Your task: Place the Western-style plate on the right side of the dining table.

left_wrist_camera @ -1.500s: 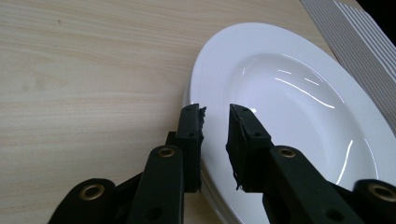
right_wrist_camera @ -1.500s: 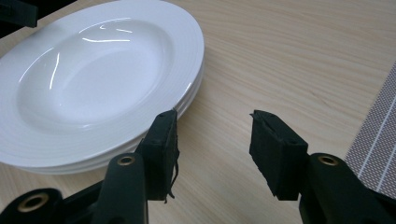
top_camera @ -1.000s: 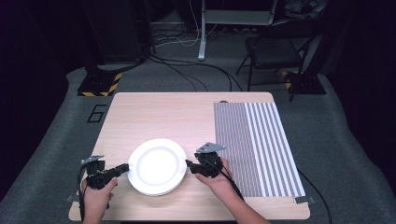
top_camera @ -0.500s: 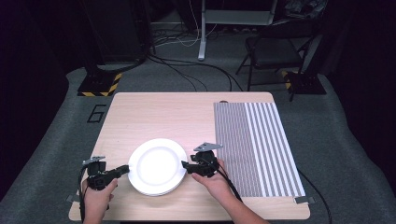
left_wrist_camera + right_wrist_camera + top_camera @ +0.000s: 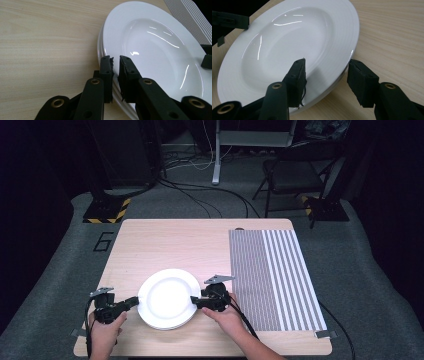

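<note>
White plates (image 5: 166,298), stacked near the front edge of the desk (image 5: 170,242), just left of the striped mat (image 5: 272,275). Left hand-held gripper (image 5: 115,65) clamped narrow on the top plate's rim at its left side. Right hand-held gripper (image 5: 325,72) at the opposite rim, jaws just been opening, one over the plate, the other outside the edge, pads not pressing.
</note>
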Demonstrator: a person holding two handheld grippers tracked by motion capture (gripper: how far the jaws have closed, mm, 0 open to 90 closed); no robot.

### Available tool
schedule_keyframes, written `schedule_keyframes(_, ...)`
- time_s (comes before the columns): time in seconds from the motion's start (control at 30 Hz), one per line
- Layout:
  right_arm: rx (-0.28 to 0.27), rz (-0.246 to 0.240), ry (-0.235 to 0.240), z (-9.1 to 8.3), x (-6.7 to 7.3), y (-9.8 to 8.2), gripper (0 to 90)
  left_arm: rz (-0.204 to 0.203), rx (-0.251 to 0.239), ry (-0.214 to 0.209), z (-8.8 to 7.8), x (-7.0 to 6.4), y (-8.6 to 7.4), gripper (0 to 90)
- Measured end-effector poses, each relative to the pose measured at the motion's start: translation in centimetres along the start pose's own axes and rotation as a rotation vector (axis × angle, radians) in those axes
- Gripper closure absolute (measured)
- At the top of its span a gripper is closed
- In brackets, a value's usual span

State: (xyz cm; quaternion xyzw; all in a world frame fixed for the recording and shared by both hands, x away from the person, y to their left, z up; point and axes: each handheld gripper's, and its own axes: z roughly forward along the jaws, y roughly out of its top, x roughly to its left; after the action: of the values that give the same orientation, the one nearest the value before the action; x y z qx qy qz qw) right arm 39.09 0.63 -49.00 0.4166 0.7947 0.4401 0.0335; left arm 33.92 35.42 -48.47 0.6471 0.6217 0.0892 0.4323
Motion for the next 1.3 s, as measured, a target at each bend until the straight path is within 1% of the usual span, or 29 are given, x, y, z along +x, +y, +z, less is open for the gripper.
schedule_keyframes(0.1,-0.004,-0.002,-0.002,0.1,0.0,0.0,48.7,-0.009,-0.009,-0.004,0.0,0.0,-0.1,81.5)
schedule_keyframes(0.17,-0.005,-0.003,-0.004,0.0,0.1,0.0,48.9,-0.002,-0.004,-0.004,0.0,0.0,-0.1,81.6)
schedule_keyframes(0.27,-0.007,0.019,-0.007,-0.2,0.2,0.0,49.7,0.001,0.002,-0.006,0.1,0.0,-0.1,81.9)
schedule_keyframes(0.33,-0.016,0.024,0.002,-0.4,0.1,0.1,50.1,0.006,0.003,-0.001,0.1,-0.1,-0.1,83.0)
schedule_keyframes(0.37,-0.018,0.029,0.007,-0.5,0.1,0.2,50.1,0.000,0.003,0.000,0.1,-0.1,-0.1,83.5)
schedule_keyframes(0.43,-0.023,0.038,0.014,-0.7,0.0,0.2,50.2,0.001,0.004,-0.008,0.1,-0.1,-0.1,84.4)
schedule_keyframes(0.47,-0.023,0.045,0.011,-0.8,0.0,0.2,50.1,-0.005,0.003,-0.016,0.2,-0.1,-0.1,84.4)
schedule_keyframes(0.5,-0.026,0.048,0.004,-0.8,0.0,0.2,50.1,0.000,0.004,-0.021,0.2,-0.1,-0.1,84.4)
schedule_keyframes(0.53,-0.028,0.048,0.006,-0.9,-0.1,0.3,50.2,-0.005,0.005,-0.020,0.3,-0.2,-0.1,84.4)
schedule_keyframes(0.6,-0.028,0.054,0.008,-1.0,-0.2,0.3,50.2,0.001,-0.001,-0.013,0.4,-0.4,-0.1,84.3)
schedule_keyframes(0.63,-0.030,0.056,0.010,-1.0,-0.2,0.3,50.2,0.010,0.013,-0.011,0.3,-0.4,-0.1,84.2)
schedule_keyframes(0.67,-0.029,0.065,0.011,-1.1,-0.3,0.4,50.1,0.007,0.011,-0.011,0.4,-0.5,-0.1,84.2)
schedule_keyframes(0.7,-0.034,0.060,0.007,-1.1,-0.3,0.4,50.2,0.000,0.010,-0.019,0.5,-0.5,-0.1,84.1)
schedule_keyframes(0.77,-0.037,0.063,0.010,-1.2,-0.4,0.4,50.3,-0.010,0.008,-0.027,0.6,-0.5,-0.1,82.7)
schedule_keyframes(0.8,-0.038,0.064,0.011,-1.3,-0.5,0.4,50.8,-0.011,0.014,-0.026,0.6,-0.6,-0.1,82.4)
schedule_keyframes(0.83,-0.039,0.071,0.012,-1.3,-0.5,0.4,51.0,-0.022,0.016,-0.027,0.6,-0.7,-0.1,81.1)
schedule_keyframes(0.9,-0.038,0.078,0.017,-1.3,-0.6,0.4,51.4,-0.015,0.024,-0.009,0.6,-0.9,0.0,80.0)
schedule_keyframes(0.93,-0.039,0.080,0.017,-1.3,-0.6,0.4,51.5,-0.016,0.024,-0.008,0.6,-1.0,0.1,79.8)
schedule_keyframes(0.97,-0.039,0.079,0.016,-1.3,-0.6,0.4,51.6,-0.027,0.028,-0.009,0.6,-1.0,0.1,78.8)
schedule_keyframes(1.07,-0.047,0.079,0.017,-1.3,-0.7,0.4,52.5,-0.035,0.037,-0.010,0.6,-1.1,0.2,77.5)
schedule_keyframes(1.1,-0.045,0.086,0.020,-1.3,-0.7,0.4,52.5,-0.040,0.040,-0.010,0.6,-1.1,0.2,76.8)
schedule_keyframes(1.17,-0.040,0.087,0.030,-1.1,-0.8,0.4,52.6,-0.039,0.048,-0.011,0.6,-1.2,0.3,75.3)
schedule_keyframes(1.2,-0.028,0.091,0.038,-1.0,-0.8,0.3,52.2,-0.043,0.048,-0.009,0.7,-1.3,0.3,74.6)
schedule_keyframes(1.23,-0.021,0.088,0.042,-0.8,-0.7,0.2,51.8,-0.038,0.042,-0.007,0.7,-1.4,0.3,73.8)
schedule_keyframes(1.27,-0.013,0.089,0.051,-0.7,-0.7,0.1,51.4,-0.031,0.049,-0.006,0.7,-1.4,0.3,73.4)
schedule_keyframes(1.3,-0.005,0.090,0.054,-0.6,-0.5,0.0,51.9,-0.032,0.049,-0.007,0.8,-1.4,0.3,73.3)
